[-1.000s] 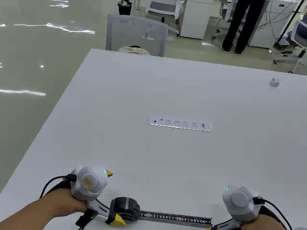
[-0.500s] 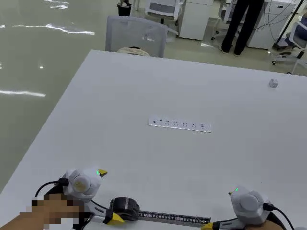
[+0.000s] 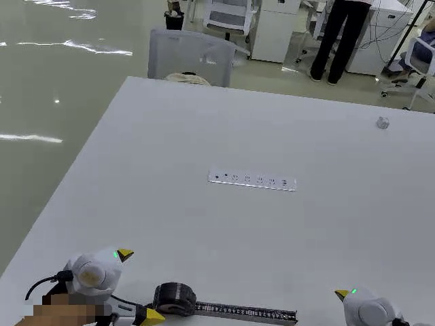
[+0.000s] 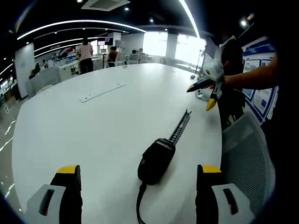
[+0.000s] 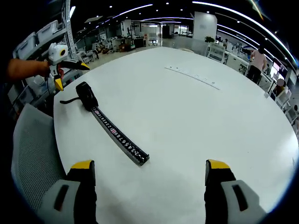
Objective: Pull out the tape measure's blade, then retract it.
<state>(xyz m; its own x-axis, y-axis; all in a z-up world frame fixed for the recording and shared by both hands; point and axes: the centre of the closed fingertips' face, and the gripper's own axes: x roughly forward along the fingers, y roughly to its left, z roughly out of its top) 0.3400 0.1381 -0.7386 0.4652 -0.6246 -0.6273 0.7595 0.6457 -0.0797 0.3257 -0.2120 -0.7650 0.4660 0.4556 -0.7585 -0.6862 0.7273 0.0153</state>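
A black tape measure [image 3: 175, 299] lies on the white table [image 3: 204, 136] near its front edge. Its blade [image 3: 248, 313] is pulled out flat to the right. My left gripper [image 3: 138, 285] stands open just left of the case, not touching it. In the left gripper view the case [image 4: 156, 160] rests ahead between the open jaws of my left gripper [image 4: 138, 170], with the blade [image 4: 181, 127] running away from it. My right gripper [image 5: 150, 164] is open, and the blade's end [image 5: 142, 159] lies just in front of it, untouched. In the head view one yellow tip of the right gripper [image 3: 343, 295] sits right of the blade's end.
A white power strip [image 3: 252, 180] lies flat mid-table. A small round object [image 3: 383, 122] sits at the far right. A grey mesh chair [image 3: 188, 58] stands at the far edge, and a person [image 3: 343, 34] stands beyond it. The table's front edge is right by the grippers.
Both grippers have drawn apart, the left one leftwards off the case, the right one rightwards away from the blade's end. The tape lies still with its blade out.
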